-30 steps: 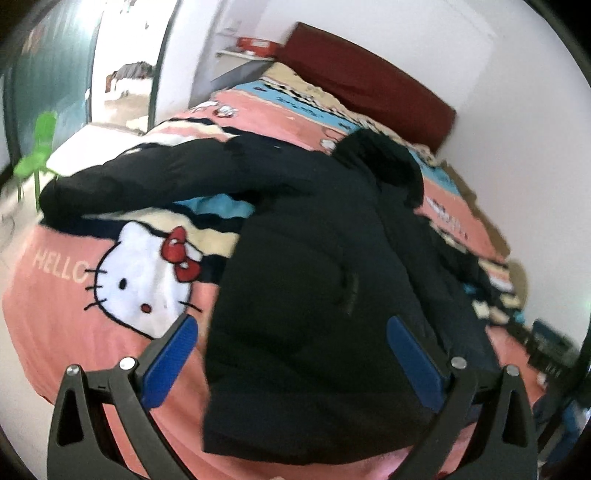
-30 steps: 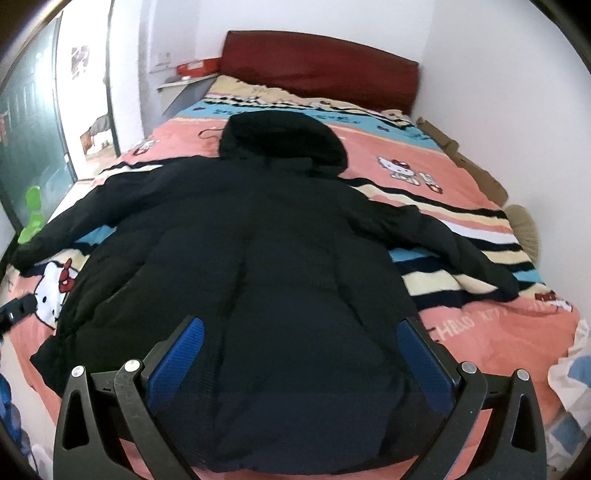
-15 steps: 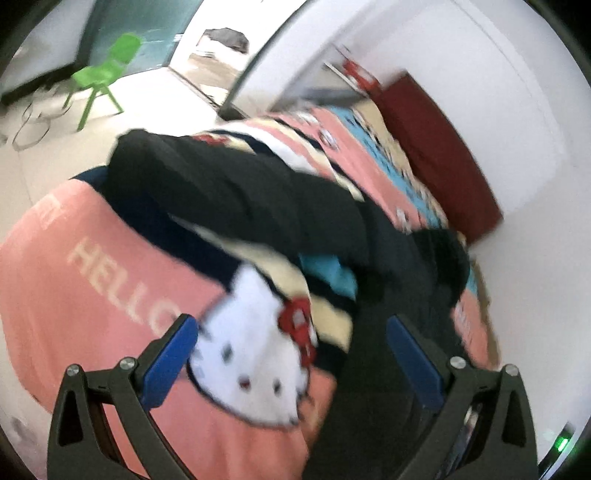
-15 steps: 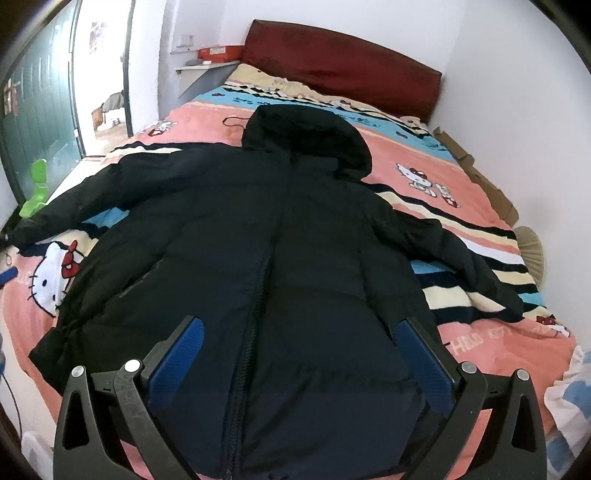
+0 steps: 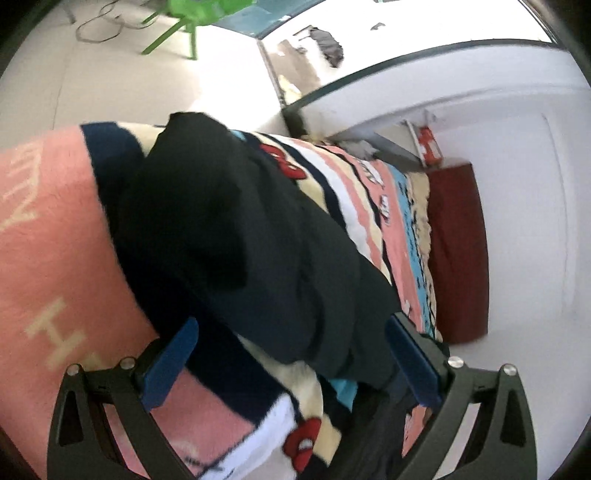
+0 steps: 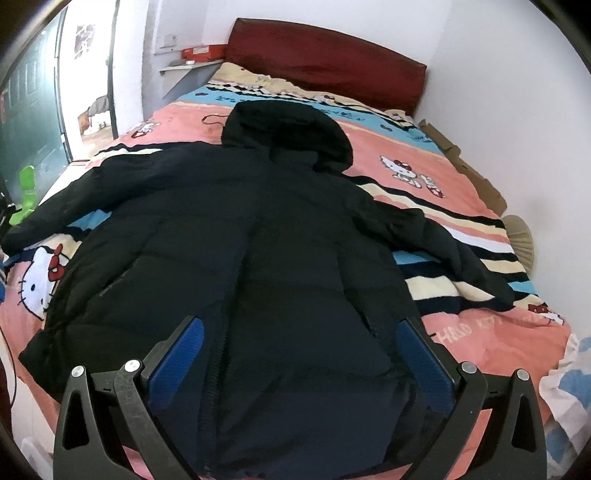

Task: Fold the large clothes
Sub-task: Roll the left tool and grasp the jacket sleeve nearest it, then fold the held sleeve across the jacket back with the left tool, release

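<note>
A large black hooded puffer jacket (image 6: 258, 258) lies flat on the bed, front up, hood toward the headboard, both sleeves spread out. My right gripper (image 6: 301, 354) is open and empty above the jacket's hem. My left gripper (image 5: 291, 350) is open and empty, close over the jacket's left sleeve (image 5: 229, 229), whose cuff lies near the bed's left edge. The sleeve runs between the two blue pads without being gripped.
The bed has a pink striped Hello Kitty blanket (image 6: 461, 332) and a dark red headboard (image 6: 325, 70). A green plastic chair (image 5: 188, 14) stands on the floor left of the bed. A wall runs along the bed's right side. A shelf with a red box (image 6: 201, 53) sits by the headboard.
My left gripper has swung left from the jacket's body to over the left sleeve and come much closer to it. My right gripper has stayed over the hem.
</note>
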A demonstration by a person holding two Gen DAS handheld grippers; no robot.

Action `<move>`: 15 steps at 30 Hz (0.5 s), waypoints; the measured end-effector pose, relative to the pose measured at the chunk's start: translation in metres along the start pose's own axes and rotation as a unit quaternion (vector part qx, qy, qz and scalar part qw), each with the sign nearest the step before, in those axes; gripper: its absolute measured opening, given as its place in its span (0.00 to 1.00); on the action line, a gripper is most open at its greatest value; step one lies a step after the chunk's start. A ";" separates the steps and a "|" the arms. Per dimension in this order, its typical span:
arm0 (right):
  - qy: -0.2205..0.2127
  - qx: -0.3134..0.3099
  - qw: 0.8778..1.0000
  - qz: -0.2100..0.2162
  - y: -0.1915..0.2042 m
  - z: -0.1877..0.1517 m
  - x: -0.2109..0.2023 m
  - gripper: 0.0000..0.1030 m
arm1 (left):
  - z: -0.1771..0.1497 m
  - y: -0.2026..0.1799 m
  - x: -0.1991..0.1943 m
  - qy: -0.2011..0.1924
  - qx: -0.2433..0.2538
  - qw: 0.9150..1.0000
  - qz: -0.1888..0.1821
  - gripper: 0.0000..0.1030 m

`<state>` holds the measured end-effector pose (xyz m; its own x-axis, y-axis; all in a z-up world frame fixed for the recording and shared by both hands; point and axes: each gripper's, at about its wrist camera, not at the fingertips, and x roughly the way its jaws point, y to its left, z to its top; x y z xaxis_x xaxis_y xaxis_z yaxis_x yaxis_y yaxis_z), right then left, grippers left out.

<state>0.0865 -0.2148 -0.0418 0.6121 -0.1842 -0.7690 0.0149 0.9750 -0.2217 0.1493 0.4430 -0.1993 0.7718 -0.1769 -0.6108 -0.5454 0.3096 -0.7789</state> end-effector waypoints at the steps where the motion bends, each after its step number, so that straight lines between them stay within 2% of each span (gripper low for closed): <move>1: 0.000 0.002 1.000 -0.002 -0.002 -0.001 0.000 0.99 | 0.000 0.001 0.003 -0.002 -0.009 1.000 0.004 0.96; 2: 0.000 0.005 1.000 -0.003 -0.005 -0.002 0.001 0.99 | 0.004 0.004 0.007 -0.006 -0.022 1.000 0.008 0.95; 3: 0.001 0.008 1.000 -0.003 -0.008 -0.002 0.002 0.99 | 0.006 0.006 0.009 -0.008 -0.028 1.000 0.011 0.89; 4: 0.002 0.013 1.000 -0.004 -0.012 -0.004 0.003 0.99 | 0.009 0.007 0.011 -0.011 -0.033 0.999 0.016 0.76; 5: 0.004 0.015 1.000 -0.003 -0.014 -0.006 0.004 0.99 | 0.012 0.009 0.014 -0.012 -0.039 0.999 0.022 0.69; 7: 0.008 0.020 1.000 -0.002 -0.019 -0.009 0.005 0.99 | 0.015 0.012 0.020 -0.009 -0.052 0.998 0.030 0.43; 9: 0.006 0.023 1.000 -0.002 -0.023 -0.011 0.005 0.99 | 0.017 0.020 0.024 -0.003 -0.066 0.997 0.030 0.29; 13: 0.001 0.030 1.000 -0.006 -0.031 -0.013 0.002 0.99 | 0.020 0.025 0.024 -0.002 -0.054 0.998 0.025 0.15; 15: -0.002 0.036 0.999 -0.006 -0.036 -0.015 0.001 0.99 | 0.019 0.017 0.022 -0.003 -0.034 0.999 0.029 0.12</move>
<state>0.0749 -0.2521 -0.0430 0.6151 -0.1963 -0.7636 0.0793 0.9790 -0.1878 0.1627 0.4623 -0.2234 0.7403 -0.1548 -0.6542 -0.6099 0.2549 -0.7504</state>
